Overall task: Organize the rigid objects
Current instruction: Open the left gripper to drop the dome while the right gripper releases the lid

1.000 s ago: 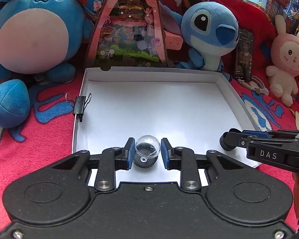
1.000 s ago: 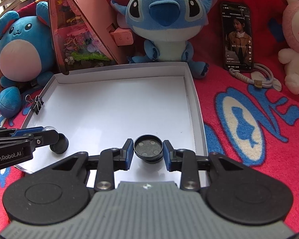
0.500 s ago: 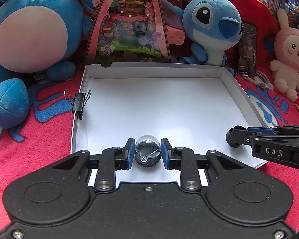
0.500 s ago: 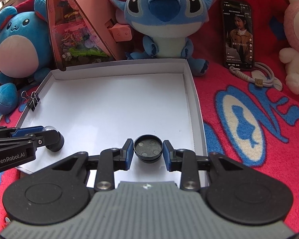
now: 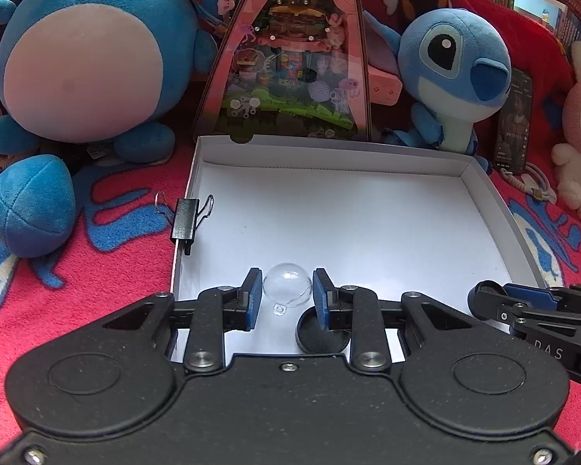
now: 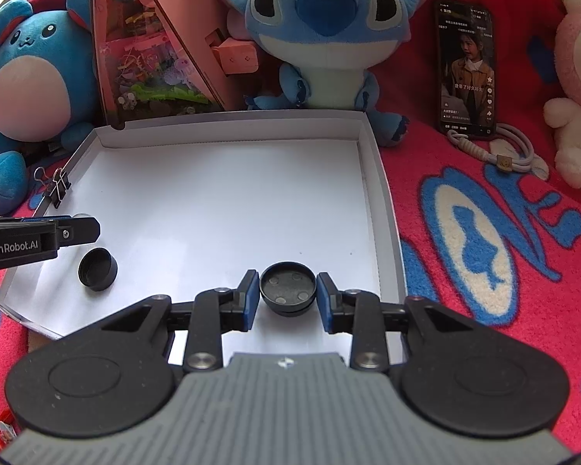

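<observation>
Left wrist view, left to right. Round blue plush (image 5: 81,54), upper left. Black binder clip (image 5: 184,220) clipped on the left wall of the white box (image 5: 484,193). Left gripper (image 5: 286,294), lower centre: blue pads closed against a clear dome (image 5: 286,288) and holding it. Black cup (image 5: 317,337) on the box floor just below the right pad, apart from the dome. Blue big-eared plush (image 5: 453,73), upper right.

Right wrist view, left to right. Black cup (image 6: 97,269), lower left of the box floor (the left gripper's fingers just above it). Right gripper (image 6: 287,296), lower centre: pads closed on a black round base (image 6: 287,288), four pale discs in its face. Phone (image 6: 466,66) propped upright, upper right.
</observation>
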